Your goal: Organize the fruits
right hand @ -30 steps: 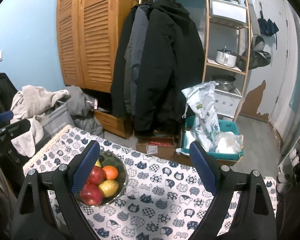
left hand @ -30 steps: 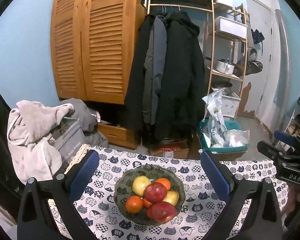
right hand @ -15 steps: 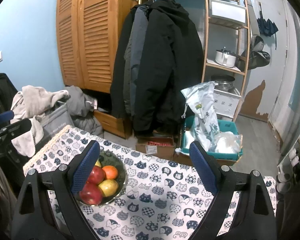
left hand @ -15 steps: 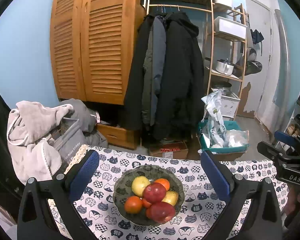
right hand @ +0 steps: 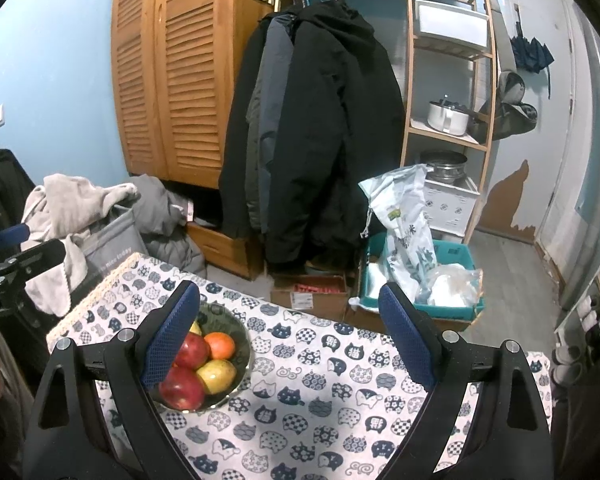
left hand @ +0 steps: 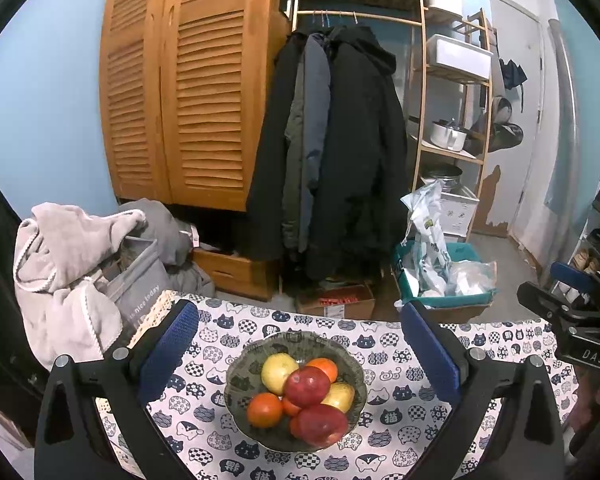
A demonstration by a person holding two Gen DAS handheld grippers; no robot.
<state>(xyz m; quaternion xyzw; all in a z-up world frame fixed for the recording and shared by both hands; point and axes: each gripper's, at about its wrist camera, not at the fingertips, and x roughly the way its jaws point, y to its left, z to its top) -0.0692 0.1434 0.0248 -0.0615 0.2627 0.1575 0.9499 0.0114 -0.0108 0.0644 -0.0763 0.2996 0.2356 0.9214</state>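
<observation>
blue pads lined both fingers of the left gripper (left hand: 299, 346), which was spread wide and held nothing; it hung above a dark glass bowl (left hand: 236, 374) on the cat-print tablecloth (left hand: 396, 436). inside the bowl lay the fruits piled together: two red apples (left hand: 307, 385), a yellow apple (left hand: 279, 372), another yellow one (left hand: 340, 397) and some oranges (left hand: 265, 409). the right gripper (right hand: 289, 334) was also wide open and empty, over the bare cloth to the right of the bowl; its left finger (right hand: 171, 336) covered a part of the bowl in the right wrist view. behind the table hung dark coats (left hand: 340, 152) beside a wooden wardrobe (left hand: 188, 92).
</observation>
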